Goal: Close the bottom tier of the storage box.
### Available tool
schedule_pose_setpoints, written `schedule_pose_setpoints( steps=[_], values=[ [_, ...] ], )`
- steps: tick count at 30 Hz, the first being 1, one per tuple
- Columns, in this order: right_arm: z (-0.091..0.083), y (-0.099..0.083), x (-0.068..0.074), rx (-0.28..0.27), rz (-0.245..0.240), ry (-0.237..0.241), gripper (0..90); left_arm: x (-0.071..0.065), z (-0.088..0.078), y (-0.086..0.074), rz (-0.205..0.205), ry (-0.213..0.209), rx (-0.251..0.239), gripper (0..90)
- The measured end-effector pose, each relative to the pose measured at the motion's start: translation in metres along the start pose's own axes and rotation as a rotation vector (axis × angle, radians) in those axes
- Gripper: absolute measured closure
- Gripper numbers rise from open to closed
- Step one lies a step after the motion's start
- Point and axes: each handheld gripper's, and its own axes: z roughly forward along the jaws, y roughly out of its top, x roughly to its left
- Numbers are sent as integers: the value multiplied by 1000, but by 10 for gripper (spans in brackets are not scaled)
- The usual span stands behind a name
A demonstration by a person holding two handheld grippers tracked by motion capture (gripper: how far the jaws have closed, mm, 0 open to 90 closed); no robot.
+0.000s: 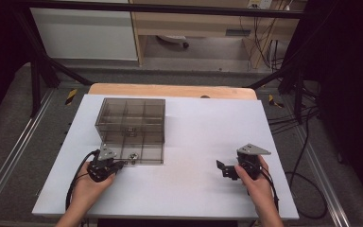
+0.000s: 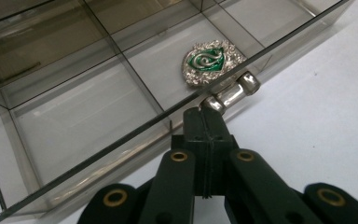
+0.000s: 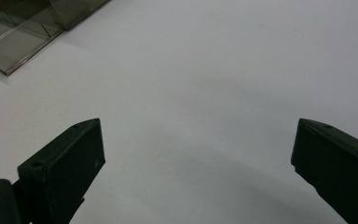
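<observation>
1. Left gripper (image 2: 208,122): jaws pressed together, tip at the near wall of the smoky clear box (image 2: 98,154).
2. Silver pendant (image 2: 206,61) with green enamel lies inside a front compartment; its silver bail (image 2: 233,93) is outside the wall, beside the gripper tip.
3. Right gripper (image 3: 198,154): jaws wide apart over the bare white bench (image 3: 223,70).

Both black grippers, left gripper (image 1: 119,165) and right gripper (image 1: 221,166), carry grey three-cornered plates and black cables.

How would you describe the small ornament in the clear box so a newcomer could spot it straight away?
On the white table stands a smoky clear box split into compartments. In a front compartment, just behind the wall nearest the left gripper, lies a silver ornament. Its green enamel swirl sets it apart, and the compartments beside it look bare.
</observation>
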Motion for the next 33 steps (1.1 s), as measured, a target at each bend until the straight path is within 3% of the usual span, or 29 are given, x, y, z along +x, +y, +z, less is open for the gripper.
schedule_pose_setpoints(
  steps=[4,11,17,23,33],
  values=[
    [-1,0,0,-5,0,3,29,3,0,2,-16,-19,14,900],
    [-2,0,1,-8,-2,3,29,5,-1,8,-4,-39,44,900],
    [-1,0,0,-4,-3,3,29,9,2,10,-15,-39,64,900],
    [-1,0,1,-5,3,2,29,8,3,5,-29,-32,37,900],
    [-1,0,1,-7,3,4,29,5,3,6,-6,-8,37,900]
  ],
)
